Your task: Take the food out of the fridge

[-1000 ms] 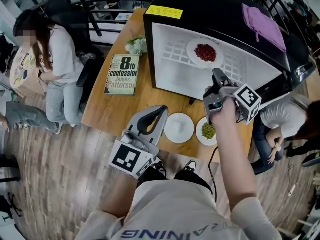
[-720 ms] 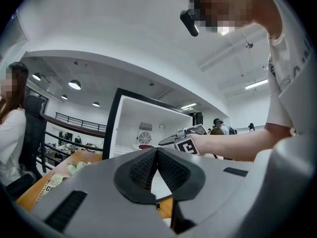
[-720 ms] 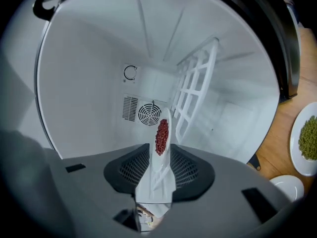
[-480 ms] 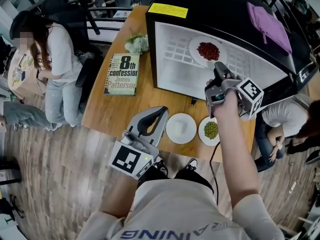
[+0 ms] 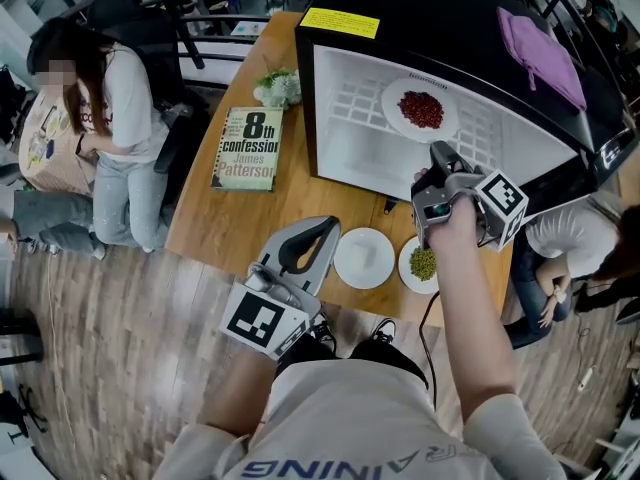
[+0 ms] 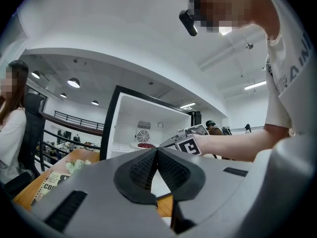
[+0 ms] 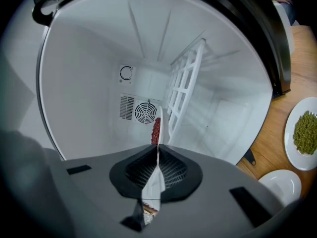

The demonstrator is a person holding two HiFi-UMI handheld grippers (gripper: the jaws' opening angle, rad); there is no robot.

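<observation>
One gripper matters at this moment: the right gripper [image 5: 437, 153], reaching into the open fridge [image 5: 340, 128], has just been closing. Its pads are now clamped on the near rim of the plate [image 5: 392, 108] that carries a heap of dark red food [image 5: 422, 109]. The right gripper view shows that plate edge-on between the pads, with the fridge's wire shelf and rear fan beyond it. I judge the grasp made, so what remains is to draw the plate out level and set it on the worktop [image 5: 250, 218]. The pinch sits on the thin rim only, so the plate could tip.

The left gripper [image 5: 322, 226] rests low at the near edge of the worktop, jaws together and holding nothing.

Just right of the left gripper lies an empty white plate [image 5: 364, 257]. Right of that, partly under the right hand, lies a plate of green food [image 5: 423, 264], apparently already out of the fridge. Farther left are a paperback book [image 5: 245, 148] and, beyond it, a small bunch of white flowers [image 5: 278, 88].

A purple cloth [image 5: 530, 48] lies on the fridge's black casing. The wooden worktop stands on a plank floor [image 5: 120, 348]. One person [image 5: 110, 118] sits at the far left, another [image 5: 560, 238] to the right.
</observation>
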